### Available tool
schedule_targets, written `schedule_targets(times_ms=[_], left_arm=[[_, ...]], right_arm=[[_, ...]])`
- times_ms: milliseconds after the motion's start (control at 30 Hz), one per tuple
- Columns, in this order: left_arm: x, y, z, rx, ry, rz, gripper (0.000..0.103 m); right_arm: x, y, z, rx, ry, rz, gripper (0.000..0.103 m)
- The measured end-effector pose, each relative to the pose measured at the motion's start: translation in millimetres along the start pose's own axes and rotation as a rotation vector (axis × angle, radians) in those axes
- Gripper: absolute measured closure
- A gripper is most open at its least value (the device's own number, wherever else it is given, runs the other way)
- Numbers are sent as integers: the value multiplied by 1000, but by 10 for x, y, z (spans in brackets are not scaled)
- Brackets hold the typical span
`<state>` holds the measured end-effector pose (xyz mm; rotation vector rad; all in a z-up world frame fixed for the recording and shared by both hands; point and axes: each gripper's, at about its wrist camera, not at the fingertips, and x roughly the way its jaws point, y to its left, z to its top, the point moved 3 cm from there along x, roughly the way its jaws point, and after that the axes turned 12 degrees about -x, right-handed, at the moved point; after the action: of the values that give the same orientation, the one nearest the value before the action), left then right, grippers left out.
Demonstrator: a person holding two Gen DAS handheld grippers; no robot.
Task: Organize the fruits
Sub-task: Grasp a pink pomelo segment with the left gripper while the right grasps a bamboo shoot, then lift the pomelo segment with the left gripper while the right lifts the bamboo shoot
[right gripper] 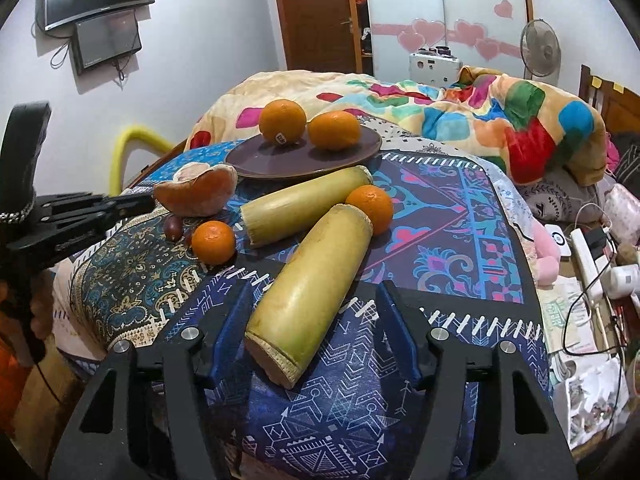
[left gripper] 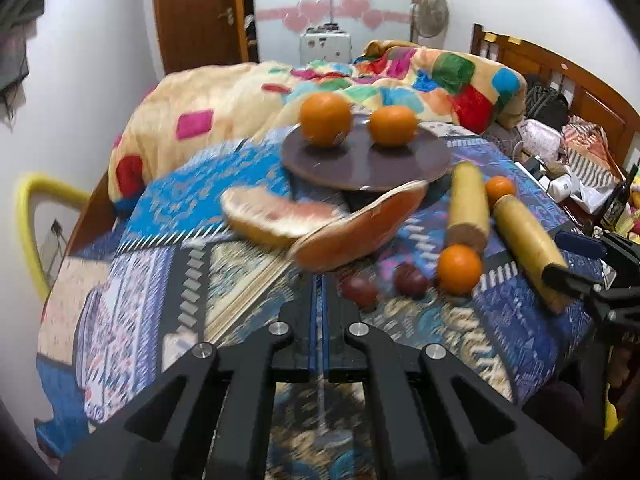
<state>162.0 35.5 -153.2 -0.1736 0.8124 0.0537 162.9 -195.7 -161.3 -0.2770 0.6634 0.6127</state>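
Your left gripper (left gripper: 319,300) has its fingers pressed together, nothing between them, low centre of the frame just short of the peel (left gripper: 362,226). Your right gripper (right gripper: 316,320) stands apart, straddling the near cane (right gripper: 308,300) without touching it. Two oranges (right gripper: 282,121) sit on the plate (right gripper: 256,162), upper centre; two more (right gripper: 213,242) lie on the bed cloth (right gripper: 440,216)

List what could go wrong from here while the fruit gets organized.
The right gripper straddles the near sugarcane piece with open jaws; the round stalk may roll off the soft patterned cloth. Swinging it could knock the small orange. The two oranges on the plate could roll off if bumped.
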Motion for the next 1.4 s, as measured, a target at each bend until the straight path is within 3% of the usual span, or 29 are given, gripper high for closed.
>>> schedule_targets(times_ms=[33,100,167,200,533,667,967,1267,1400], left_arm=[[-8,52,-6,-5,4,8,95],[-13,127,-16,0,4,27,74],[7,167,-10,4,0,30,59],[32,186,7,0,1,20,58],[291,78,204,18,15,-81,58],[378,-1,208,54,18,-97,74],[278,69,174,26,9,-139,83],[-115,241,-87,2,-25,-29,86],[-284,255,-217,3,-27,-13,88]], right_arm=[[1,-1,0,1,1,2,43],[0,-6,-1,6,2,5,43],[1,-13,-3,11,3,10,43],[5,-13,-3,13,5,12,43],[131,25,36,0,33,16,43],[208,33,30,-3,44,19,43],[226,49,42,-15,39,21,47],[115,21,4,-28,49,1,58],[51,-27,-27,-8,51,4,64]])
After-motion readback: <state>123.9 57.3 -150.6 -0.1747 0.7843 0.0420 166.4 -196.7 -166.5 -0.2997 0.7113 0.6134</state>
